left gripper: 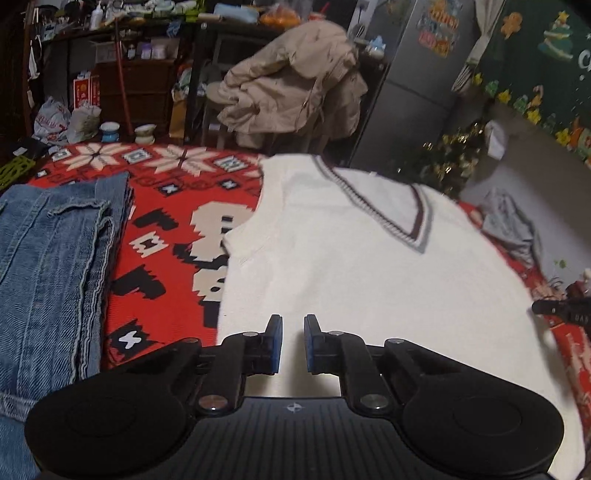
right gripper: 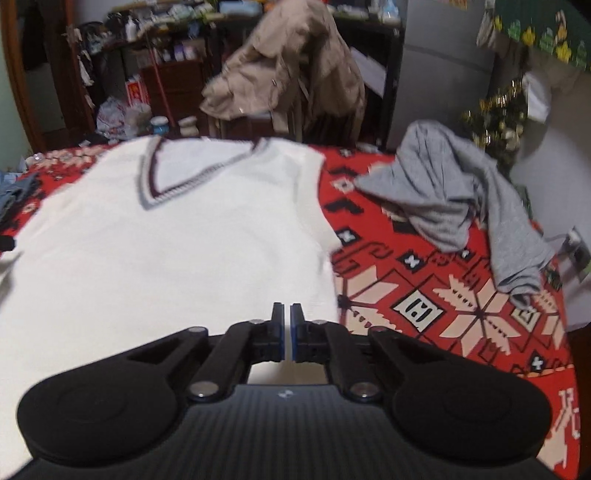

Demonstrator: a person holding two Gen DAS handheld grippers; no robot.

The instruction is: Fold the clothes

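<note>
Over the near hem of the white vest (left gripper: 369, 266), spread flat on the red patterned blanket (left gripper: 177, 229) beside folded jeans (left gripper: 55, 266), the left claw (left gripper: 293, 343) shows a narrow gap with nothing between its fingers. In the right wrist view, the right claw (right gripper: 287, 332) is clenched empty above the vest's (right gripper: 177, 236) lower right corner; a grey shirt (right gripper: 454, 199) lies crumpled nearby.

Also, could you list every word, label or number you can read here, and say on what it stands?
"C": white letter on the green wall banner; the rest is cut off.
Fridge stickers: coloured lettering, too blurred to read.
Red box: print too small to read.
Plastic bag: red print, unreadable.
White vest: no text seen.
</note>
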